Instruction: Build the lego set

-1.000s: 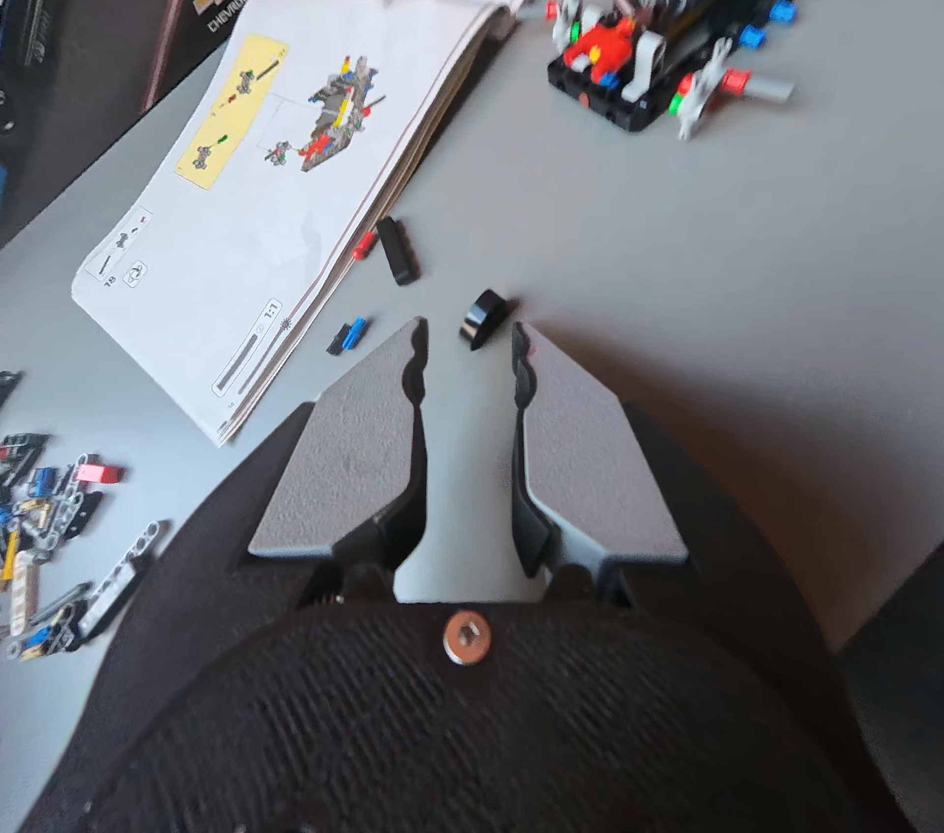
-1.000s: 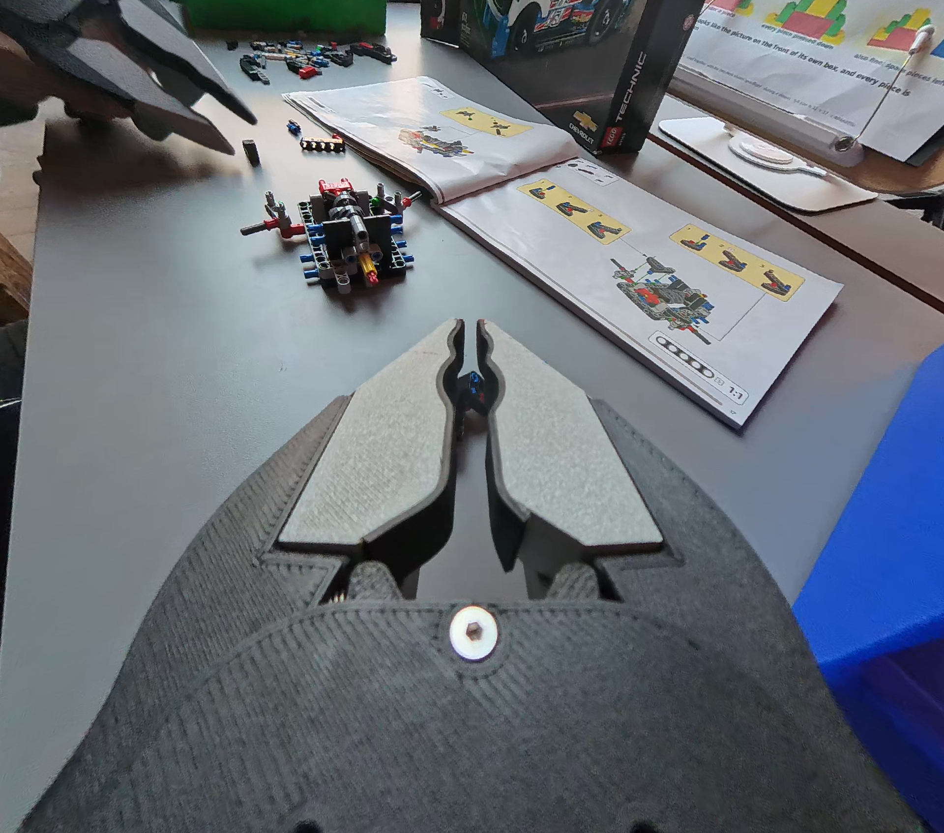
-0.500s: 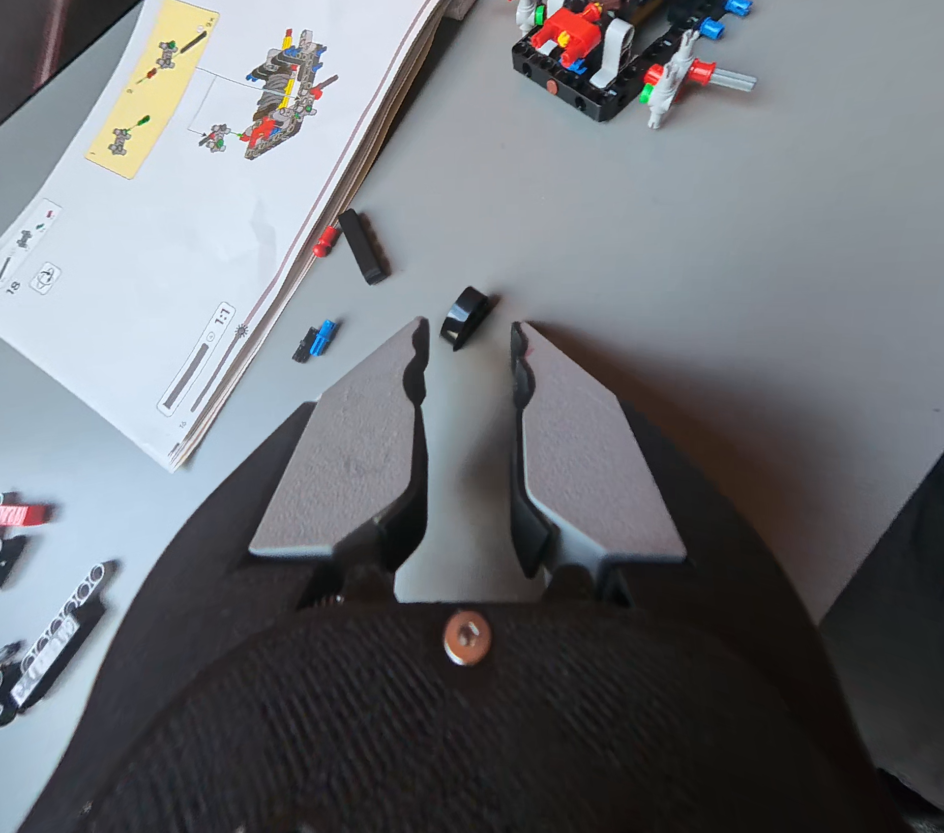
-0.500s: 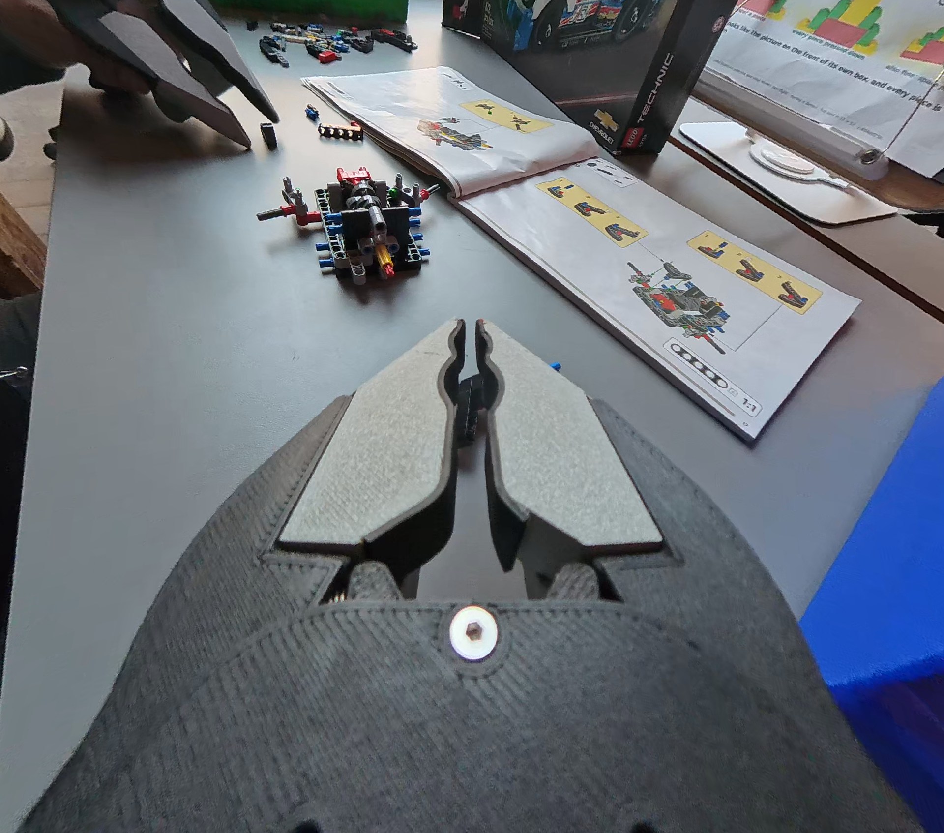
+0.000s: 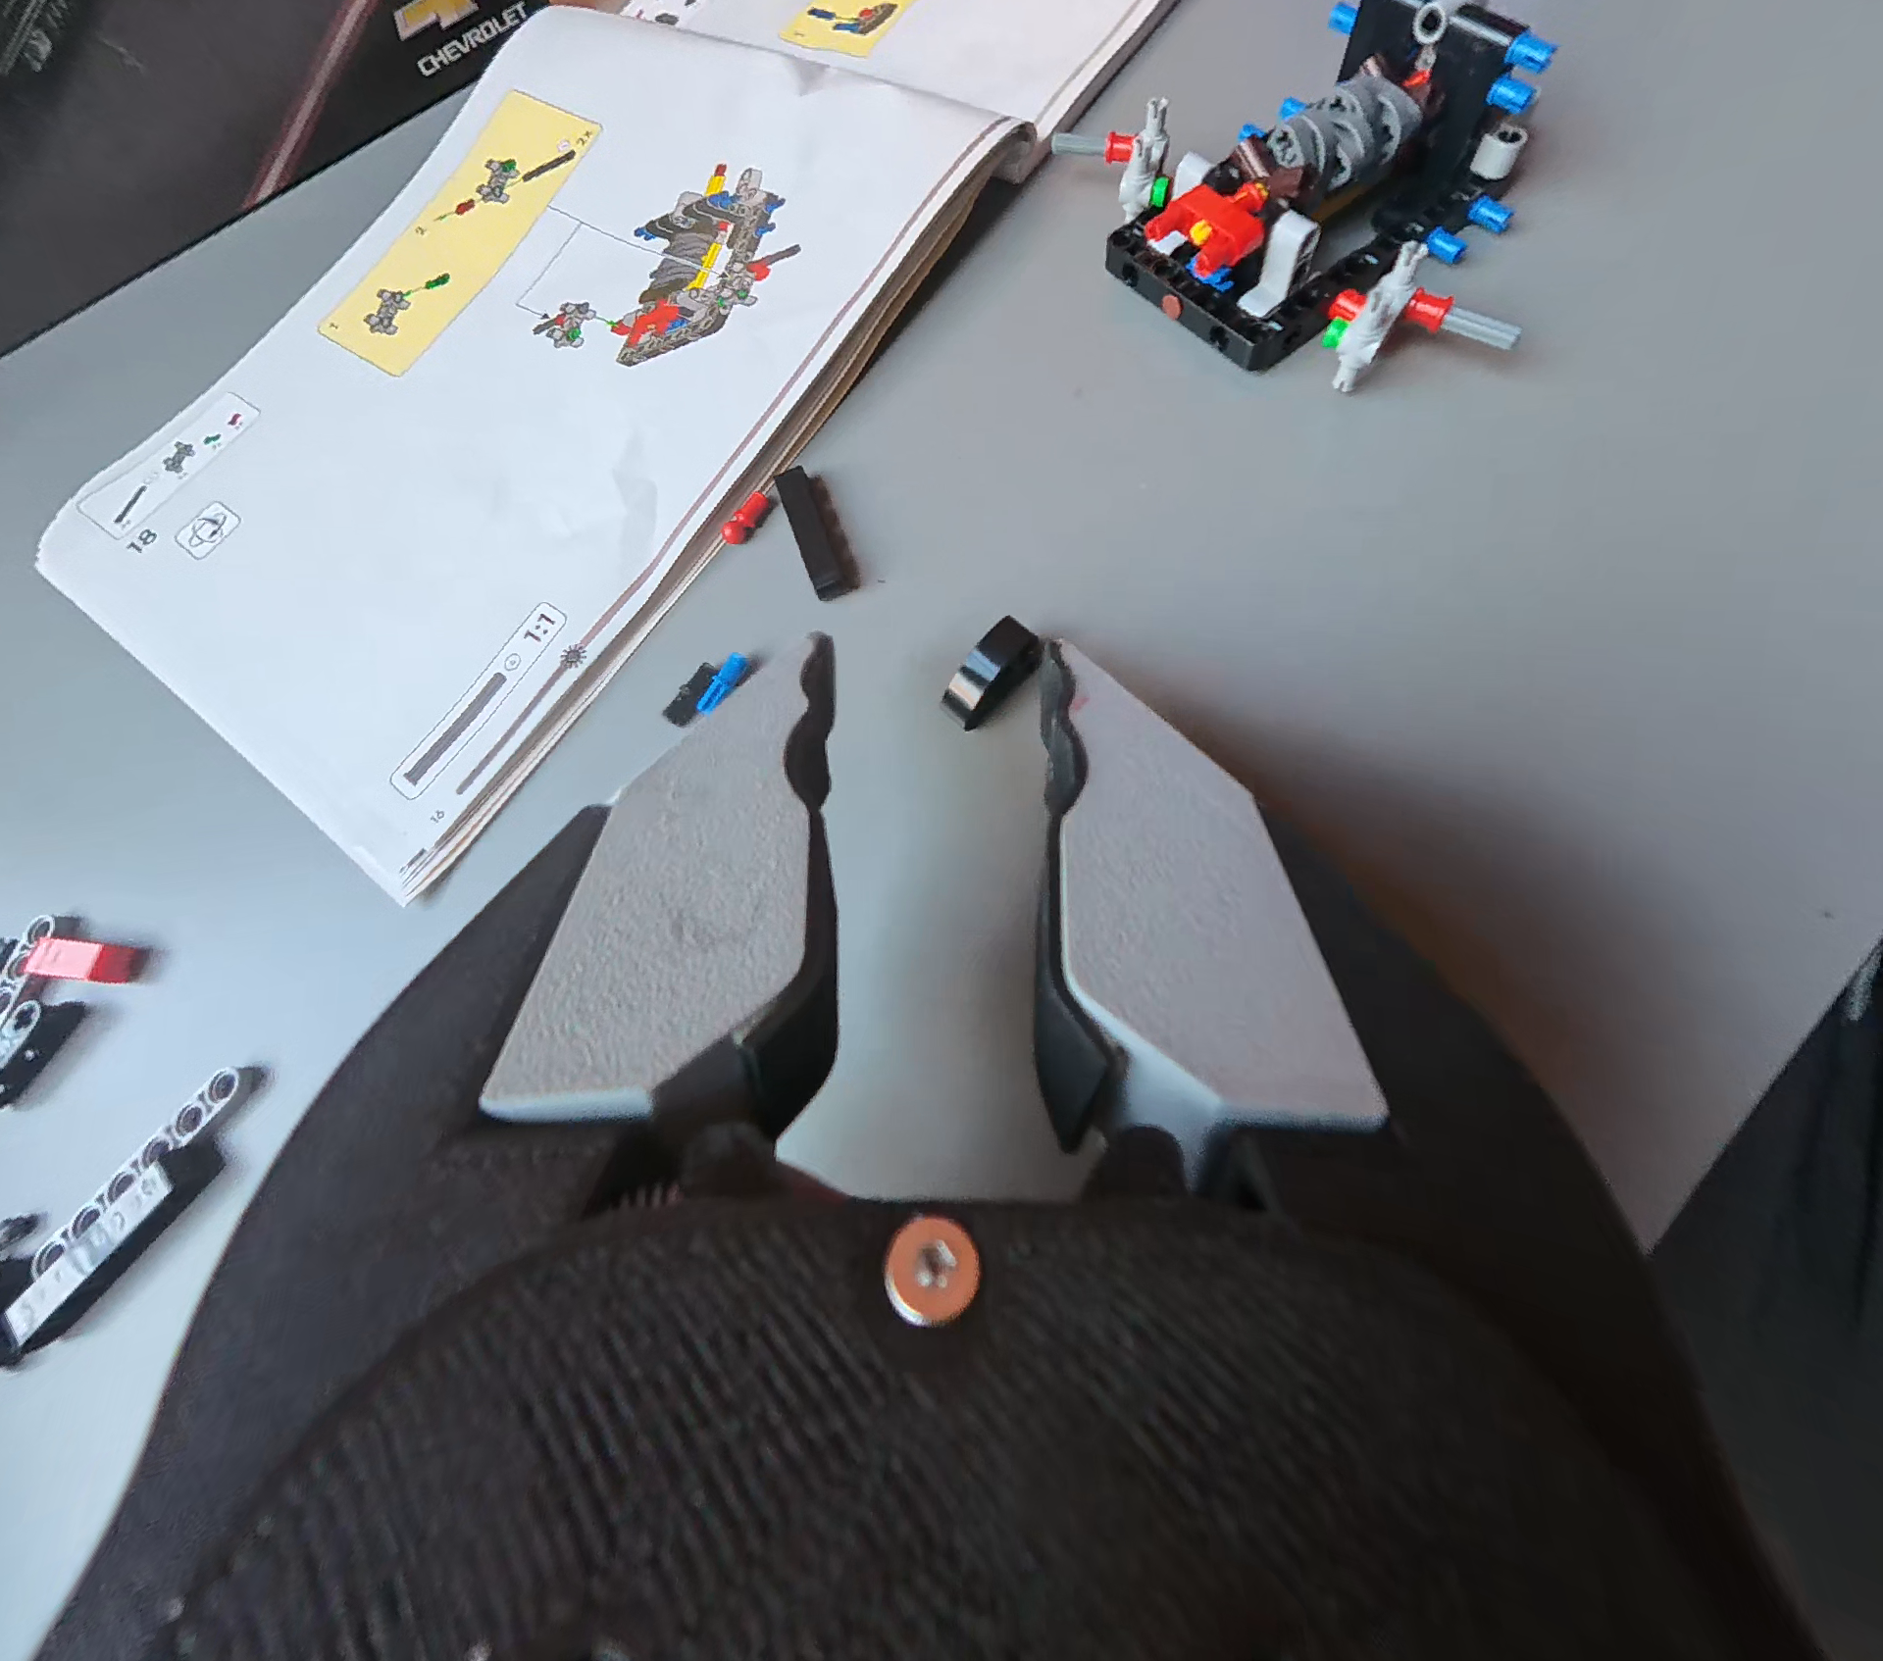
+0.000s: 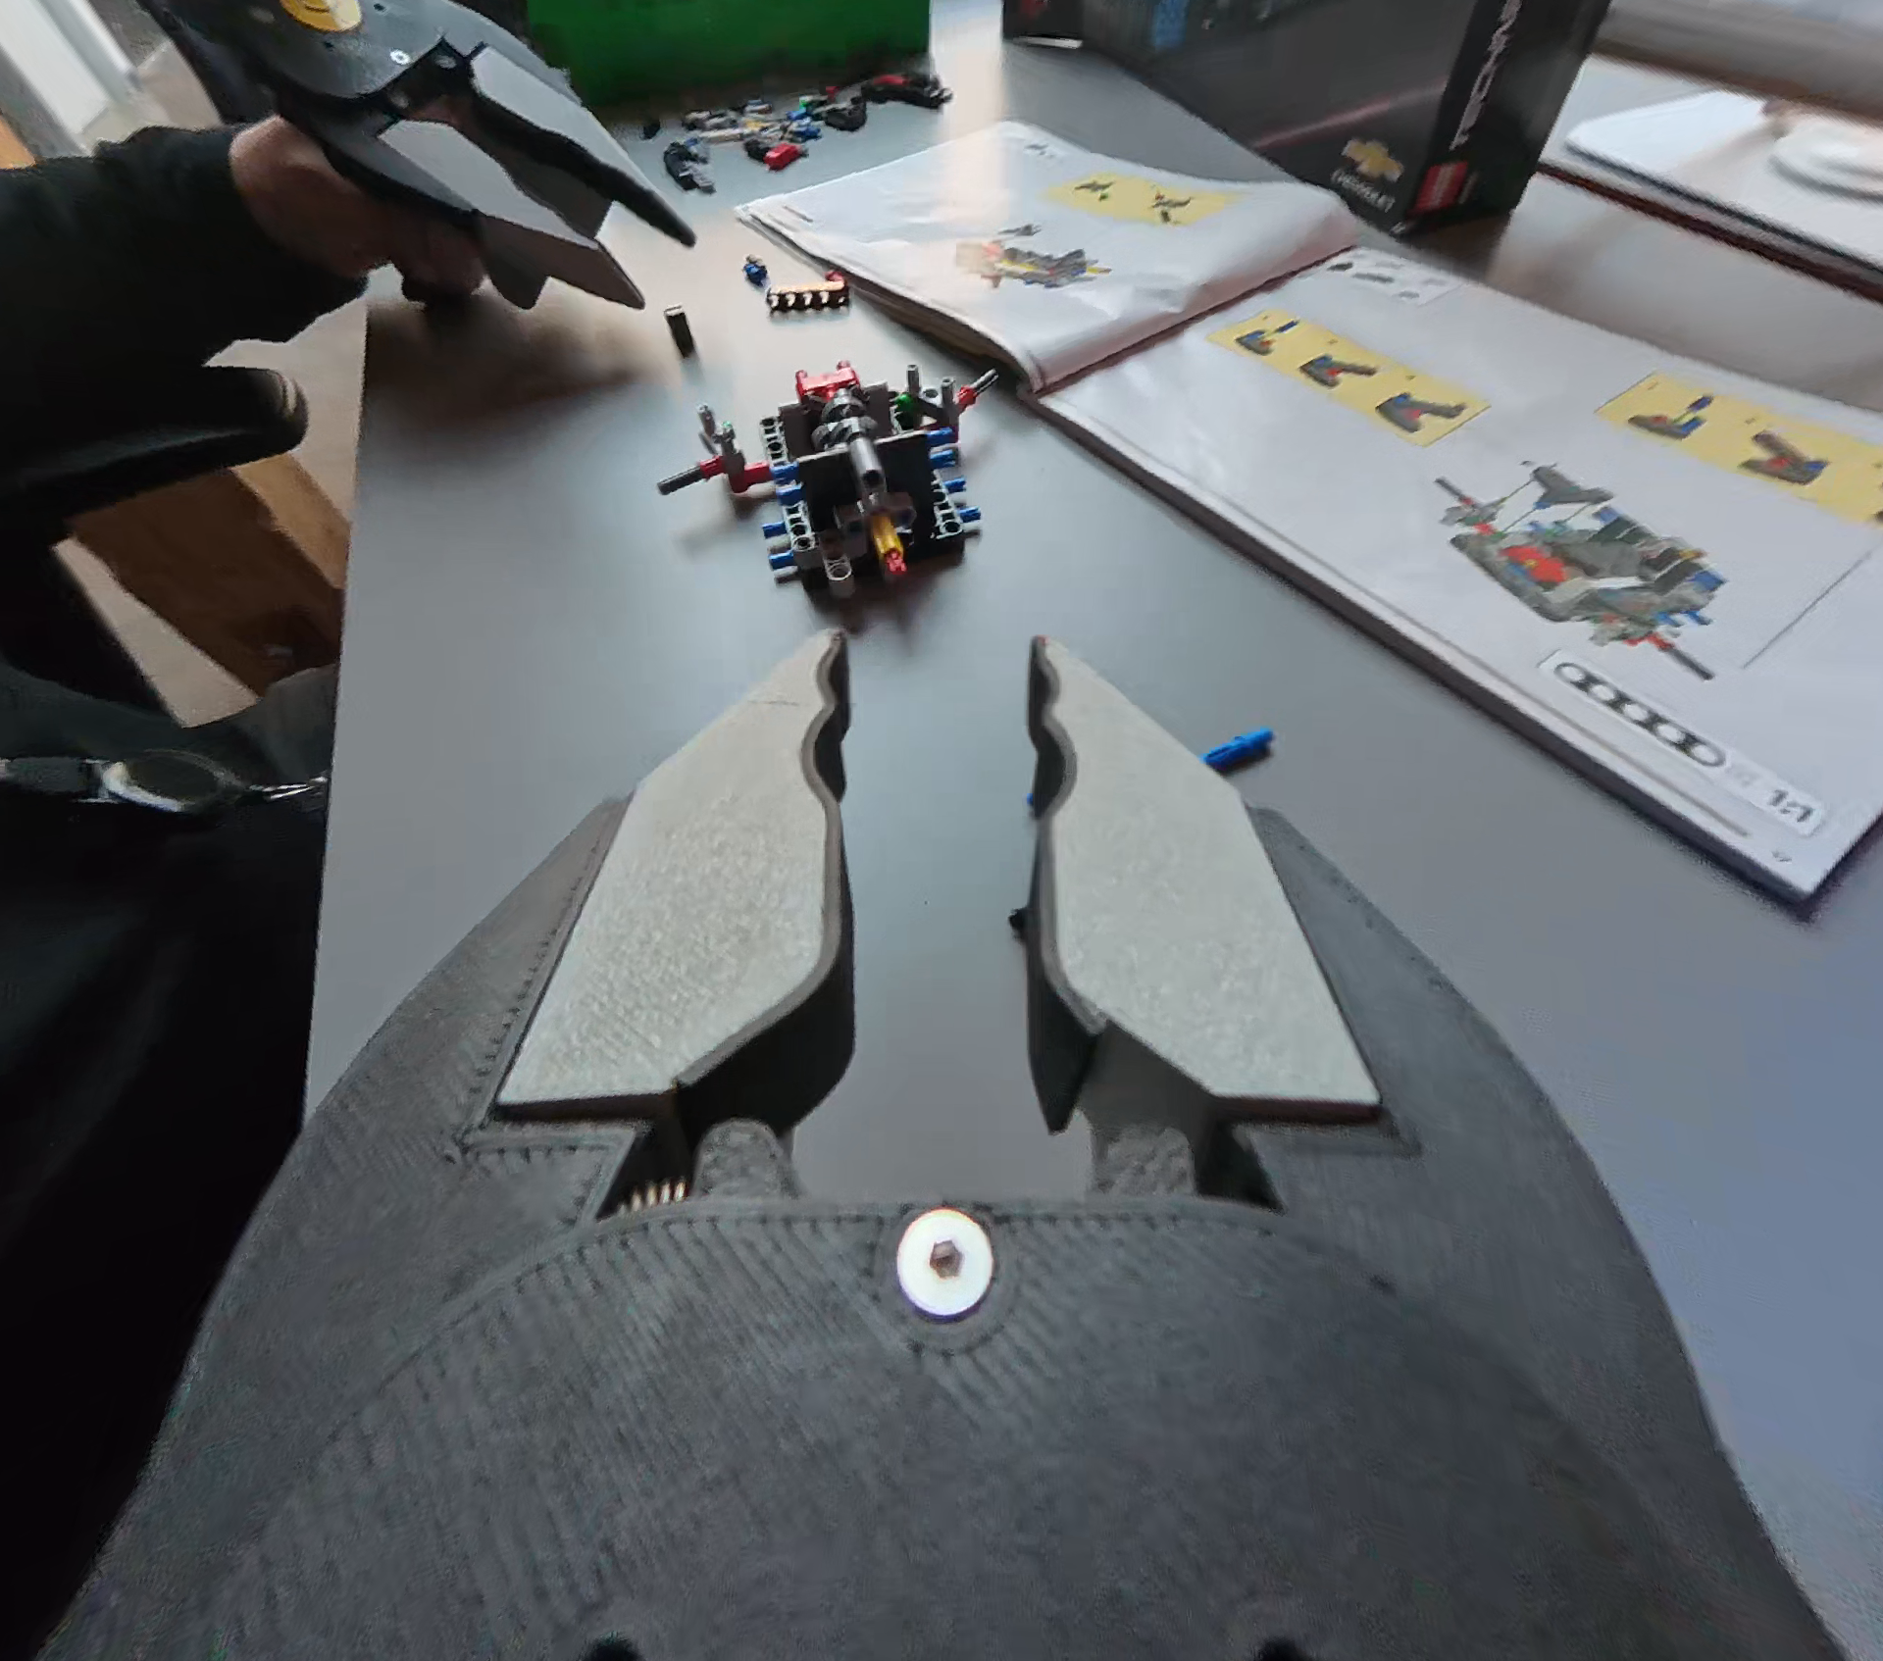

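Left gripper (image 5: pixel 932 657) hovers spread wide over the grey table (image 5: pixel 1325 593), a small black curved piece (image 5: pixel 986 672) just inside its right fingertip. Right gripper (image 6: pixel 935 655) gapes empty; the part-built chassis (image 6: pixel 861 481) sits ahead, near the open instruction booklet (image 6: pixel 1274 410).

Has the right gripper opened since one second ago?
Yes. The right gripper, shut earlier, is open, its fingers apart above the grey table.

Black ribbed tongs (image 6: pixel 937 665), grey pads (image 6: pixel 703 930), silver screw (image 6: pixel 944 1274), black sleeve (image 6: pixel 112 237).

Brand logos on box (image 5: pixel 306 33); step nos. on booklet (image 5: pixel 428 492).
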Tool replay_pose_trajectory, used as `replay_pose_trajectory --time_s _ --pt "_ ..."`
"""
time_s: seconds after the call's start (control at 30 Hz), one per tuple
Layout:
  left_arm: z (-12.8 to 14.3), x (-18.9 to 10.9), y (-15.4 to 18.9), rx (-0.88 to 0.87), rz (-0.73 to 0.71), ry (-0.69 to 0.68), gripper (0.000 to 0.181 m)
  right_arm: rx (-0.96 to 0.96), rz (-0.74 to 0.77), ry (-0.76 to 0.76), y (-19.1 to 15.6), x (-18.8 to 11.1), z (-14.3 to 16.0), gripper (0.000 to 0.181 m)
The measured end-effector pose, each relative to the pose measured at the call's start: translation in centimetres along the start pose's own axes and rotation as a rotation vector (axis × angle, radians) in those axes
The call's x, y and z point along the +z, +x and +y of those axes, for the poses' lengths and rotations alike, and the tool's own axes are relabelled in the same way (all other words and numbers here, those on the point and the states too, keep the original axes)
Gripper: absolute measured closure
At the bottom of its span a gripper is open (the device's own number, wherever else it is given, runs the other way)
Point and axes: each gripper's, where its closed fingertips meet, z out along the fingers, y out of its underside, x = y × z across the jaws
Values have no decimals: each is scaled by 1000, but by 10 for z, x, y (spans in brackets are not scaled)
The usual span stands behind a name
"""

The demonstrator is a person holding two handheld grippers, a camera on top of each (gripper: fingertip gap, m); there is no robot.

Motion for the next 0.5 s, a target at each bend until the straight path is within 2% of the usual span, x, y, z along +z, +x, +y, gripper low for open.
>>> replay_pose_trajectory --time_s 0.07,0.1,0.3,0.5 --pt "0 0 -2 -19 0 -2 143 19 -65 -1 -6 -1 0 179" --pt "1 1 -2 -16 1 -5 142 7 -79 21 -9 -2 -3 181" --pt "3 3 4 48 -11 -27 143 -9 -100 27 -13 -6 -3 181" --pt "5 5 8 79 3 -46 147 -59 -41 -24 -9 -2 4 181"
